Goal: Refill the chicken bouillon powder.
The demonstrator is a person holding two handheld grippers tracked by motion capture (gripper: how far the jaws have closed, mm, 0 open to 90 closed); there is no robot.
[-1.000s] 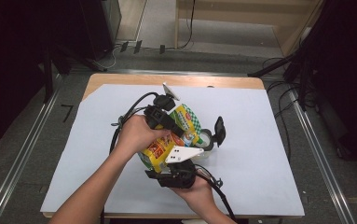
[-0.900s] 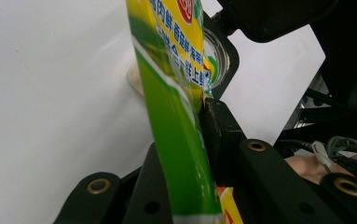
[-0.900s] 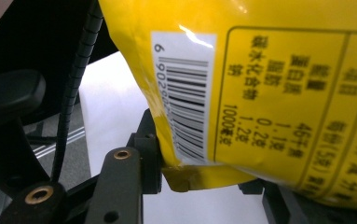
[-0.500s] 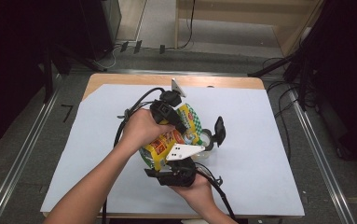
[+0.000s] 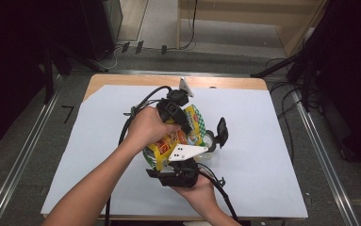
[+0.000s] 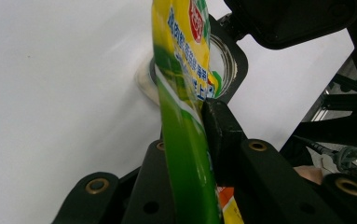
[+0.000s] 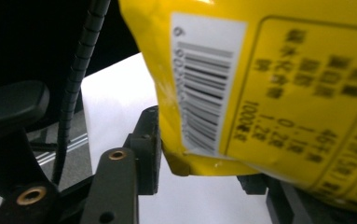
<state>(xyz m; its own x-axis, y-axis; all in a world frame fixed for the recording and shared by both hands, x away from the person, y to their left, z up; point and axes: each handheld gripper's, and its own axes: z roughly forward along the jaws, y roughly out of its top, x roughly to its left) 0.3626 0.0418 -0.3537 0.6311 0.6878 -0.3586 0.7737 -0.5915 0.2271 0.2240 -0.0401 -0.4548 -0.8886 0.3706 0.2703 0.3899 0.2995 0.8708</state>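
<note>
The yellow and green snack bag (image 5: 176,136) was near the middle of the white sheet (image 5: 267,141) that covered the table, held up between both grippers. The left gripper (image 5: 180,117) came from about eleven o'clock of the bag, and its jaws were narrow and pinched the flat green edge of the bag (image 6: 185,154). The right gripper (image 5: 176,172) was at about six o'clock of the bag, and its jaws stood about half wide and pressed the lower corner of the bag (image 7: 190,154), next to the barcode. At about three o'clock, just beside the bag, a clear jar (image 5: 209,140) lay with a black lid (image 5: 222,131) near it.
</note>
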